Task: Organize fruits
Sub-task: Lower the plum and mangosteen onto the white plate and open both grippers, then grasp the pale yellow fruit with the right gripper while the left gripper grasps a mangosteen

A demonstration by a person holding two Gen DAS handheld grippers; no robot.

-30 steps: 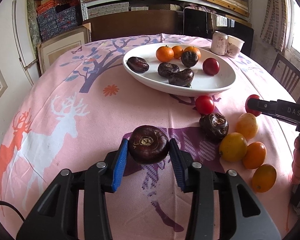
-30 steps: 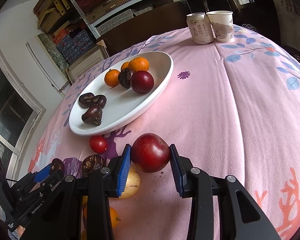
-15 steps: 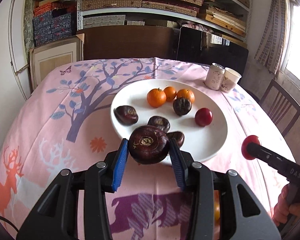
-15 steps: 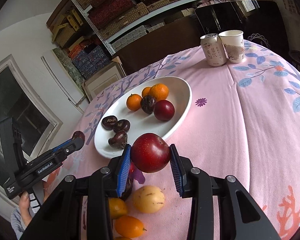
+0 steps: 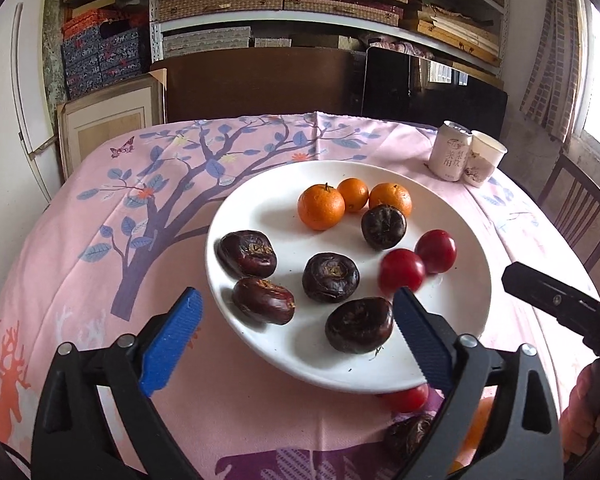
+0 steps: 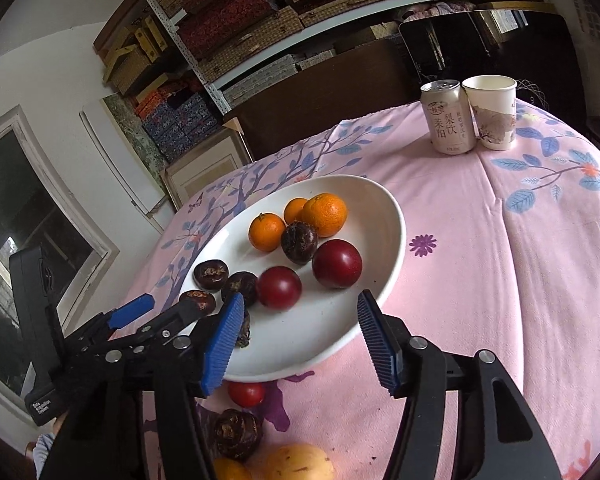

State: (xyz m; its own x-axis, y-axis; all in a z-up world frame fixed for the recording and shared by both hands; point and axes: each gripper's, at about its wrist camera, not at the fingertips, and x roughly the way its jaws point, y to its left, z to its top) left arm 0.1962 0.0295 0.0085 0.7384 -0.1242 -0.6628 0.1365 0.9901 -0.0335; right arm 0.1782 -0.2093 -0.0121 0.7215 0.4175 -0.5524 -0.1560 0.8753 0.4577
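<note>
Over the near rim of the white plate (image 5: pixel 236 208), my left tool (image 5: pixel 296 330) hung with its blue pads spread wide and nothing between them. From the left wrist camera I saw five dark water chestnuts (image 5: pixel 331 277) lying on the plate: four in a loose cluster toward me and one farther back, touching the three oranges (image 5: pixel 321 206) grouped at the far side. Two red plums (image 5: pixel 436 251) sat side by side to the right of the chestnuts; the nearer one looked a little blurred. Beyond my right pad, the tip of my right tool (image 5: pixel 540 290) reached in from the right edge, just off the plate. Below the plate's near rim a small red tomato (image 5: pixel 406 398) and another dark chestnut (image 5: pixel 410 436) lay on the pink tabletop (image 5: pixel 80 248), partly hidden by my tool. A can (image 5: pixel 450 156) and a paper cup (image 5: pixel 485 158) stood touching at the far right.

From the right wrist camera, my right tool (image 6: pixel 298 342) was likewise wide open and empty, poised over the plate's (image 6: pixel 388 216) near right edge. Both plums (image 6: pixel 337 264) rested on the plate just ahead of it, beside the oranges (image 6: pixel 325 215). My left tool (image 6: pixel 176 308) stood at the left, also open, its pads over the chestnuts (image 6: pixel 211 274). On the tabletop (image 6: pixel 520 280) near me lay the tomato (image 6: pixel 246 394), one chestnut (image 6: pixel 236 432) and a yellow fruit (image 6: pixel 298 462).
</note>
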